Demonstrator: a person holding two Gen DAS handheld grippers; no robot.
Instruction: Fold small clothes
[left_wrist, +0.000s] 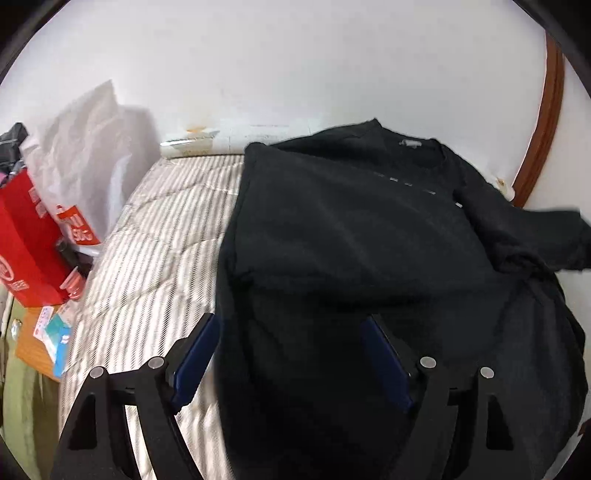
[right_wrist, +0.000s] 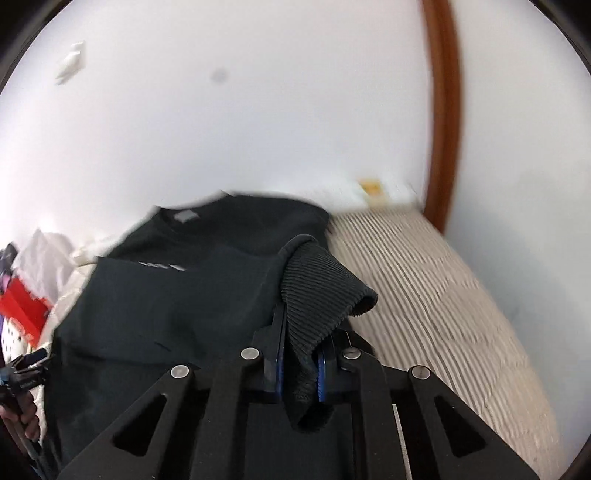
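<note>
A black sweatshirt (left_wrist: 369, 240) lies on a striped mattress (left_wrist: 147, 258), its left side folded in over the body and its collar toward the wall. My left gripper (left_wrist: 291, 332) is open and empty, hovering over the sweatshirt's lower left part. In the right wrist view the sweatshirt (right_wrist: 177, 291) fills the left middle. My right gripper (right_wrist: 301, 332) is shut on the ribbed sleeve cuff (right_wrist: 325, 291), held raised over the garment's right side. The left gripper also shows at the right wrist view's left edge (right_wrist: 26, 369).
A red box (left_wrist: 26, 243) and a white plastic bag (left_wrist: 88, 158) stand left of the mattress, with small boxes (left_wrist: 55, 332) on a wooden surface. A white wall (right_wrist: 258, 110) runs behind. A brown wooden frame (right_wrist: 443, 110) rises at the right. Bare striped mattress (right_wrist: 443, 295) lies to the right.
</note>
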